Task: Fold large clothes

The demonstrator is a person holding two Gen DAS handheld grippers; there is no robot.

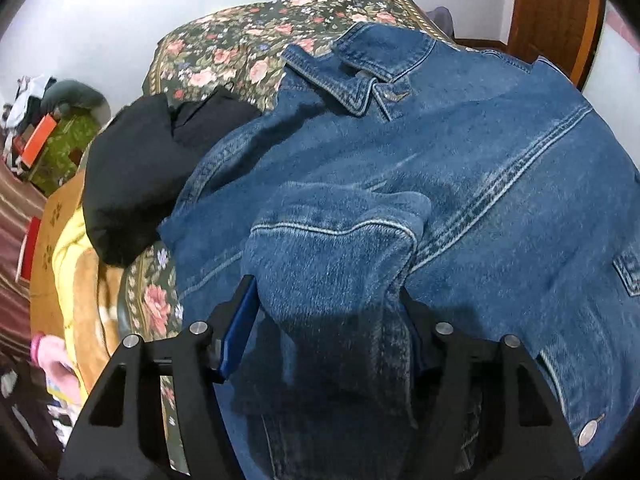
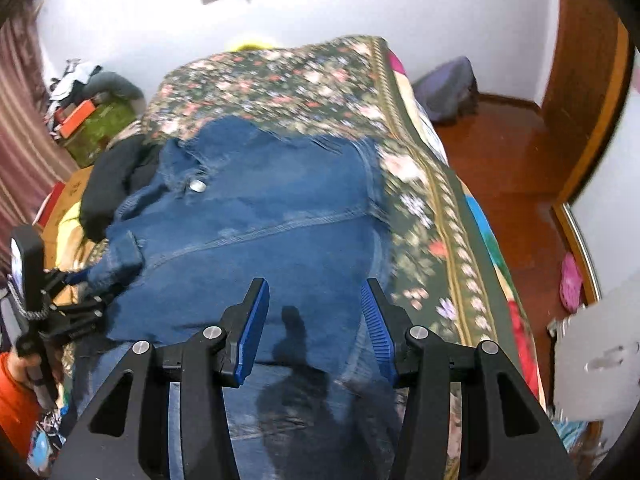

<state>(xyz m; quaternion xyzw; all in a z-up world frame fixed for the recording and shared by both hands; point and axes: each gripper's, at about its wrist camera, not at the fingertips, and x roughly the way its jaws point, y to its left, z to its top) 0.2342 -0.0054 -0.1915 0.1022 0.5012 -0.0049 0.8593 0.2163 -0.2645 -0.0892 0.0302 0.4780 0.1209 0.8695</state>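
Left wrist view: left tongs (image 1: 326,320) pinching a bunched sleeve (image 1: 332,256) of the denim jacket (image 1: 460,168), spread across the bed (image 1: 224,44) beside black clothing (image 1: 136,176) near its left edge.

Right wrist view: right tongs (image 2: 314,320) spread, empty, hovering over the jacket's lower part. Probably heavy, stiff denim; best gripped at seams, cuffs or hem.
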